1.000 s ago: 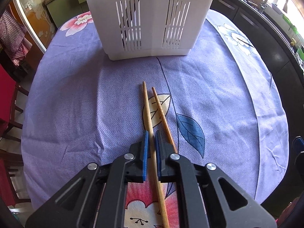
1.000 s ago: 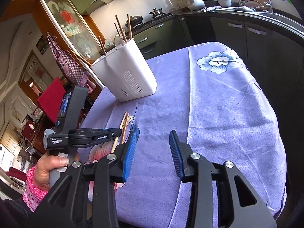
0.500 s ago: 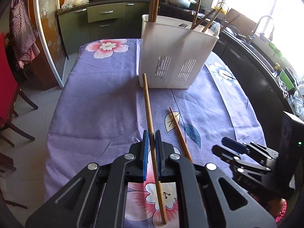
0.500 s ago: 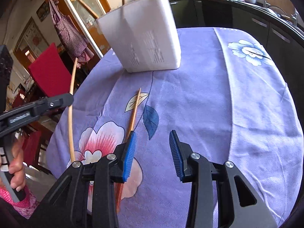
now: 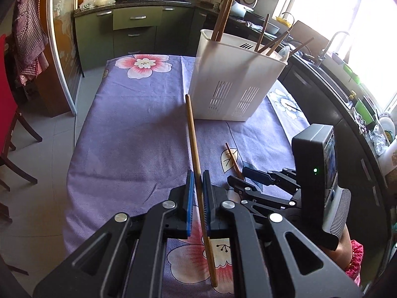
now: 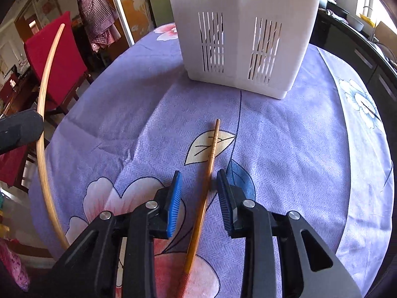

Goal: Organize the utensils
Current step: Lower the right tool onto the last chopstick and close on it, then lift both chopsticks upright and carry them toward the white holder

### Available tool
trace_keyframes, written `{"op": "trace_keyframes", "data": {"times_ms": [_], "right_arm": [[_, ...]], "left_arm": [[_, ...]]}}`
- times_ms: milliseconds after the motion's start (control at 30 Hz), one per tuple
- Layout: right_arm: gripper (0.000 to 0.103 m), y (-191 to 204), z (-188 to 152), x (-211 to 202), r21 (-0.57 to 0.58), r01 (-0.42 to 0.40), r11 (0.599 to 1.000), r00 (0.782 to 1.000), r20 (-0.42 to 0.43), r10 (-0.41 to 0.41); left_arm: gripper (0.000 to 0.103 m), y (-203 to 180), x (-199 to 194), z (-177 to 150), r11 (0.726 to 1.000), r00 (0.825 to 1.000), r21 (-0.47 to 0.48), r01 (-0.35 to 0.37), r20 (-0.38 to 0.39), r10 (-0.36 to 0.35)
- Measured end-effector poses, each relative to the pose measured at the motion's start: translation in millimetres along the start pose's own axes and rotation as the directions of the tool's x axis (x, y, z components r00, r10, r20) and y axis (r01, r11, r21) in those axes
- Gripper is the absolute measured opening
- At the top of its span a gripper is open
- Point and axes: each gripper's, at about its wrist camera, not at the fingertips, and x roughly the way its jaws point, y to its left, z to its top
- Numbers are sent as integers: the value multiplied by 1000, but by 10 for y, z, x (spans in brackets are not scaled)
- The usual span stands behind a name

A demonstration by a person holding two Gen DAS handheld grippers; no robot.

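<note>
Clamping a pale chopstick (image 5: 192, 134), the left gripper (image 5: 197, 186) holds it pinched between its blue pads (image 5: 189, 193), lifted off the purple flowered tablecloth (image 5: 129, 149), its far tip reaching toward the lower left corner of the white utensil caddy (image 5: 235, 79). That caddy stands upright on the cloth with several chopsticks already poking out of its top. To the right of the held stick, and nearer than the caddy, a darker chopstick (image 6: 211, 164) lies flat on the cloth across a printed leaf. The right gripper (image 6: 199, 188) straddles this one; its jaws are closing with the stick between them, a visible gap on each side, the pads not yet pressing it. Right of the caddy runs a dark kitchen counter (image 5: 347, 104).
</note>
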Motion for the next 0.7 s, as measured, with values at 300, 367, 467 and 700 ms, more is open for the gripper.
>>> {"op": "trace_keyframes", "data": {"times_ms": [300, 367, 467, 700], "right_arm": [[7, -22, -24, 4, 3, 42, 999, 999, 22, -42], [7, -46, -42, -8, 5, 45, 999, 999, 23, -46], [7, -159, -60, -105, 29, 31, 999, 999, 42, -32], [7, -319, -122, -561, 74, 9, 997, 991, 136, -19]], "left_arm": [[7, -19, 1, -16, 1000, 1000, 6, 9, -2, -9], [7, -23, 2, -19, 1000, 1000, 9, 7, -4, -7], [7, -44, -6, -14, 1000, 1000, 15, 6, -4, -6], [7, -146, -85, 12, 999, 1000, 43, 0, 14, 0]]}}
